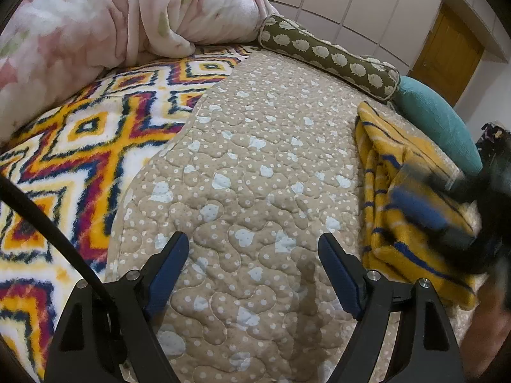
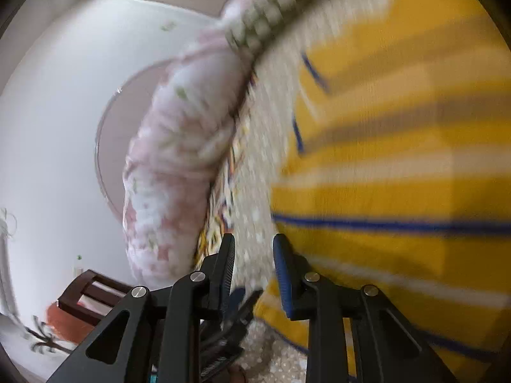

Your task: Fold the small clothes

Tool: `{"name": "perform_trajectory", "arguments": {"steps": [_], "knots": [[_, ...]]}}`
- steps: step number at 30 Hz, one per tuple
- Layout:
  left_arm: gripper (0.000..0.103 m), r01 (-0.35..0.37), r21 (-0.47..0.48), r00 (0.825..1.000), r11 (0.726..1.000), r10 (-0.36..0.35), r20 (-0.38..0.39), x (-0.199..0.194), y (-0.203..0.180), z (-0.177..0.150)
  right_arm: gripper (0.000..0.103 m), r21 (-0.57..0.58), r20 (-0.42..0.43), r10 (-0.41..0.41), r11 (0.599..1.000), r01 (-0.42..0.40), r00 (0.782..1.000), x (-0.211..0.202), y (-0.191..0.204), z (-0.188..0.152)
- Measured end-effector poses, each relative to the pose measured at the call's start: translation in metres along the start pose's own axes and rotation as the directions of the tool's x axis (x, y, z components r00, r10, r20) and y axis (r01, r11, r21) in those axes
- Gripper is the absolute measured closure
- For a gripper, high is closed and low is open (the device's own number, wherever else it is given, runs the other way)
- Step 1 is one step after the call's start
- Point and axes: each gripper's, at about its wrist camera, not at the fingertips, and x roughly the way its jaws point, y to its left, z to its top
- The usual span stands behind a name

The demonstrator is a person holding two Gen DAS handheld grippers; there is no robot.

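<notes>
A small yellow garment with blue and white stripes (image 1: 405, 198) lies bunched on the beige quilted bedspread (image 1: 255, 159) at the right. My left gripper (image 1: 252, 255) is open and empty, low over the quilt, left of the garment. My right gripper (image 1: 424, 201) shows blurred over the garment in the left wrist view. In the right wrist view the right gripper (image 2: 254, 255) is tilted and partly open with nothing between its fingers; the striped garment (image 2: 399, 159) fills the right side, next to the right finger.
A patterned fleece blanket (image 1: 64, 175) covers the bed's left part. A pink floral duvet (image 1: 95, 25) is heaped at the back left. An olive bolster (image 1: 329, 54) and a teal pillow (image 1: 437, 127) lie along the far edge. A wooden door (image 1: 447, 54) stands beyond.
</notes>
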Motion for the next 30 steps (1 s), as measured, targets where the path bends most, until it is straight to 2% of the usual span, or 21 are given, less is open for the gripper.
{"name": "perform_trajectory", "arguments": {"steps": [3, 6, 7, 10, 14, 18, 21, 23, 26, 28, 30], "knots": [[0.021, 0.011, -0.01, 1.0, 1.0, -0.011, -0.002, -0.001, 0.002, 0.001, 0.088, -0.061, -0.077, -0.026, 0.998, 0.021, 0.997, 0.013, -0.004, -0.026], [0.017, 0.016, -0.003, 1.0, 1.0, -0.016, -0.003, -0.001, 0.002, 0.0, 0.086, -0.057, -0.067, 0.001, 0.998, -0.005, 0.998, -0.01, -0.009, -0.043], [0.013, 0.02, 0.006, 1.0, 1.0, -0.02, -0.007, 0.0, 0.0, 0.0, 0.086, -0.057, -0.064, -0.004, 0.998, 0.0, 0.998, -0.022, -0.011, -0.048], [0.001, 0.046, 0.042, 0.999, 0.998, -0.045, -0.029, 0.005, -0.005, 0.0, 0.081, -0.109, -0.046, -0.091, 0.99, 0.085, 0.995, -0.061, -0.015, -0.071], [0.0, 0.036, 0.074, 0.998, 0.997, -0.033, -0.044, 0.01, -0.012, 0.001, 0.075, -0.179, 0.031, -0.232, 0.956, 0.234, 0.972, -0.121, -0.018, -0.108], [0.0, -0.027, 0.133, 0.996, 0.991, 0.037, -0.077, 0.017, -0.025, 0.001, 0.065, -0.179, 0.163, -0.346, 0.911, 0.372, 0.924, -0.185, -0.024, -0.144], [0.0, -0.067, 0.195, 0.991, 0.978, 0.088, -0.099, 0.019, -0.032, -0.001, 0.062, -0.147, 0.248, -0.373, 0.898, 0.415, 0.894, -0.216, -0.025, -0.159], [0.0, -0.106, 0.194, 0.99, 0.975, 0.122, -0.073, 0.008, -0.034, -0.006, 0.059, -0.142, 0.296, -0.384, 0.888, 0.438, 0.874, -0.232, -0.025, -0.165], [0.0, -0.115, 0.152, 0.993, 0.982, 0.116, 0.0, -0.032, -0.038, -0.02, 0.056, -0.151, 0.366, -0.445, 0.838, 0.524, 0.817, -0.248, -0.018, -0.174], [0.0, -0.139, 0.156, 0.988, 0.978, 0.127, 0.086, -0.068, -0.046, -0.033, 0.053, -0.168, 0.407, -0.499, 0.782, 0.6, 0.765, -0.252, -0.01, -0.18], [0.0, -0.174, 0.178, 0.972, 0.969, 0.14, 0.187, -0.11, -0.06, -0.048, 0.051, -0.19, 0.461, -0.554, 0.701, 0.687, 0.693, -0.253, 0.003, -0.186]]}}
